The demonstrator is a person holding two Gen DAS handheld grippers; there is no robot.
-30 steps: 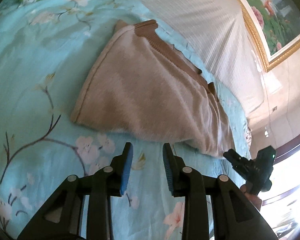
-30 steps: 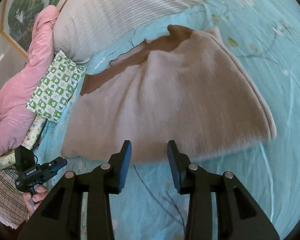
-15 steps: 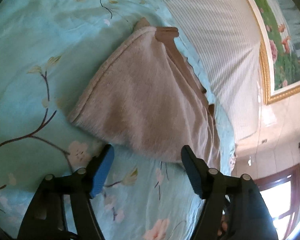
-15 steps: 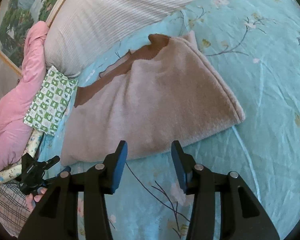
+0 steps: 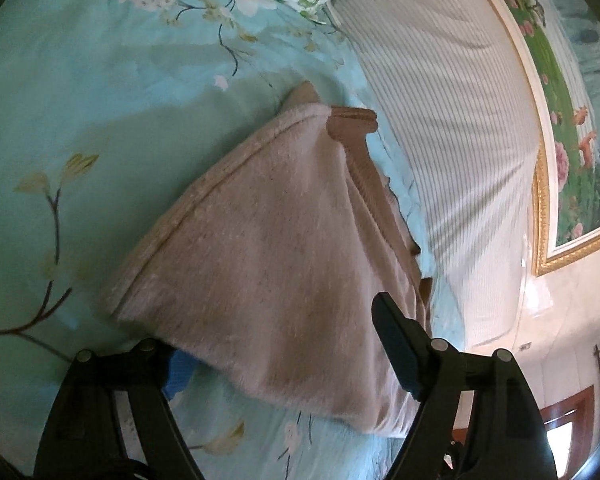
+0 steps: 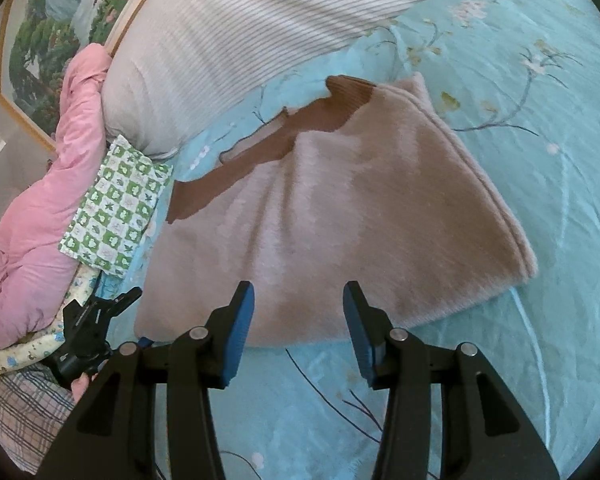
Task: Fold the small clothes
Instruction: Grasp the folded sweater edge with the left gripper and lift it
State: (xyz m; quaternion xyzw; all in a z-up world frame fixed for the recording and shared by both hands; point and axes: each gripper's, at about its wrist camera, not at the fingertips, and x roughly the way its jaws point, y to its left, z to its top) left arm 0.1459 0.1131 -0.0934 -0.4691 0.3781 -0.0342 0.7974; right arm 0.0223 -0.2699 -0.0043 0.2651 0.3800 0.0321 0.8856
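Left gripper [image 5: 284,364] advanced, fingers widened astride sweater [image 5: 268,248]; no legible writing.

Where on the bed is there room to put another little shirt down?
The bare blue sheet beside the fuzzy beige garment, on the side away from the pillows, is free. So is the strip in front of it. It is crowded by the pink quilt, green checked cloth and striped pillow.

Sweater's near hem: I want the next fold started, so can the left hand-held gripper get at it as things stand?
Probably yes. The left hand-held gripper has just been opening, and the sweater hem already lies between its spread fingers, unpinched. Nothing blocks it.
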